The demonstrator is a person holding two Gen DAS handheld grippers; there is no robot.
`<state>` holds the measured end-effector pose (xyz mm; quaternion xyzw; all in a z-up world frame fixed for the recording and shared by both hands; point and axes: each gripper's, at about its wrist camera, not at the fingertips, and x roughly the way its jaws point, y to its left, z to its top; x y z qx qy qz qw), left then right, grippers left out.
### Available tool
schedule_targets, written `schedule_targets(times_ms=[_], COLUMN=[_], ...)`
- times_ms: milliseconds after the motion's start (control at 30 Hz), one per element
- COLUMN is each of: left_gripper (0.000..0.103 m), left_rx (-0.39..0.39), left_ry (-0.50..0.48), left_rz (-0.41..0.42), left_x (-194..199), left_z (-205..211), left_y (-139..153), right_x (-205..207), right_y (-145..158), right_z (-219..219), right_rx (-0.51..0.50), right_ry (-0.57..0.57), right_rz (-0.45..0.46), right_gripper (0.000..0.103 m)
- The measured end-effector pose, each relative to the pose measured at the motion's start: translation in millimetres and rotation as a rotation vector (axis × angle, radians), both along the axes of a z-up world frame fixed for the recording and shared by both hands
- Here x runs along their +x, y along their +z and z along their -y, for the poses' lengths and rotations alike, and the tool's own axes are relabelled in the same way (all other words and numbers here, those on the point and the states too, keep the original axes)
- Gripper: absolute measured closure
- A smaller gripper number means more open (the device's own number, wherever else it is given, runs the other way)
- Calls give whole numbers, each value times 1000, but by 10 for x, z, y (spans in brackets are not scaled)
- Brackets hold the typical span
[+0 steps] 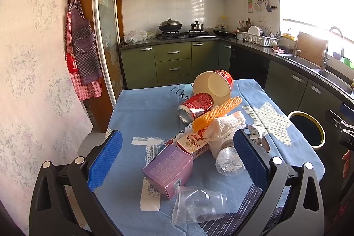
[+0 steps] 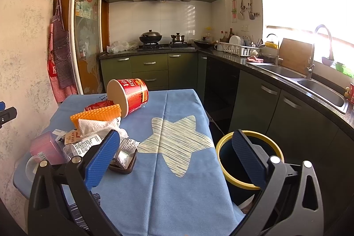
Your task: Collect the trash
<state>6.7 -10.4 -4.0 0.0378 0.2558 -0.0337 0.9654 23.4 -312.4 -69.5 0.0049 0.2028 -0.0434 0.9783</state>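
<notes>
— Blue cloth covers the tabletop [image 2: 181,169], and the trash sits heaped on its left half. What's in the pile?

— A red instant-noodle cup [image 1: 213,86] on its side at the far end, a dented red can [image 1: 194,106] just in front of it, an orange foam sleeve [image 1: 218,113] lying over a crumpled paper towel [image 1: 226,125], and a small milk carton [image 1: 193,143] under those. Nearer the camera: a purple box [image 1: 168,169], a clear plastic bottle [image 1: 229,159], and a clear plastic cup [image 1: 199,205] tipped on its side.

— And the tongs?

— Left tongs [image 1: 177,160] spread wide, holding nothing, hovering with the purple box and bottle between the blue pads. Right tongs [image 2: 177,160] also apart and empty, over the star print.

— Where's the bin?

— A dark bin with a yellow rim [image 2: 223,171] stands on the floor just beside the tabletop's right edge. A small brown tray [image 2: 126,166] with a foil wrapper rests near the right tongs' left pad.
</notes>
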Motion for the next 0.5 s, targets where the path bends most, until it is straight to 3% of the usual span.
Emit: schedule_targets(times_ms=[267,500], left_gripper=[4,4], left_rx=[-55,-43], left_ry=[-21,-3], left_rz=[-52,-59], left_x=[244,797], left_z=[-86,-279], left_y=[-64,-55], right_x=[143,676], right_y=[6,81], right_z=[-29,-261], right_rx=[-25,-101], right_ry=[-7,49], right_rz=[-3,6], right_gripper=[6,6])
